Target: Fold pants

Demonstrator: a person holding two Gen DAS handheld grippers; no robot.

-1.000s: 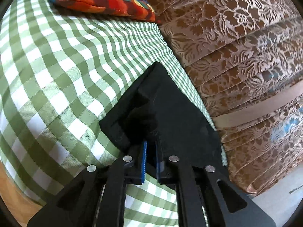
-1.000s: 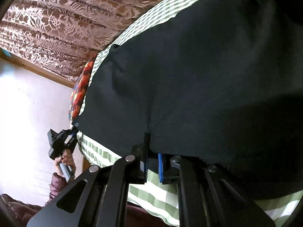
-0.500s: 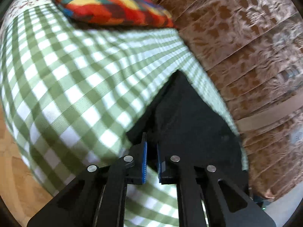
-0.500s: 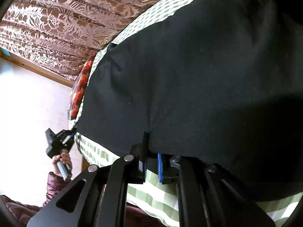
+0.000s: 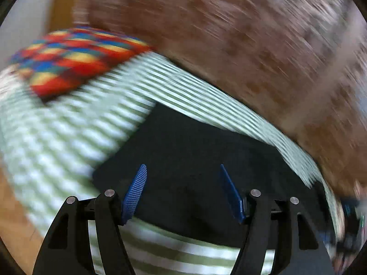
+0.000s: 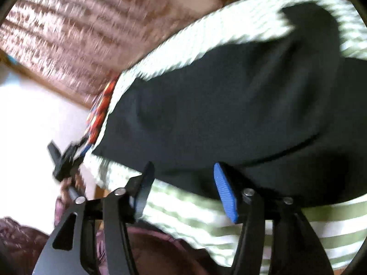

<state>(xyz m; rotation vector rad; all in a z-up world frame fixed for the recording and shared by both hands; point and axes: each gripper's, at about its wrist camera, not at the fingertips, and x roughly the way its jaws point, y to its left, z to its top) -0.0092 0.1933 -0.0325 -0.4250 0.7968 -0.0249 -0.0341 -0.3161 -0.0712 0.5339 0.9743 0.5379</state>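
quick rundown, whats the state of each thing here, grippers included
left gripper: open, jaws just opened, nothing between the pads
right gripper: open, jaws just opened, nothing gripped
black pants: released, lying folded on the bed, a few creases
green checked sheet: spread over the bed under the pants
colourful cushion: lying on the sheet, apart from the pants

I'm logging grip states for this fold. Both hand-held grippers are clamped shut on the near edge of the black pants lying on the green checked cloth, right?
Not quite. The black pants do lie on the green checked cloth, but both grippers are open, jaws just spread. The left wrist view shows the left hand-held gripper with its pads apart and nothing pinched; the right wrist view shows the same for the right hand-held gripper.
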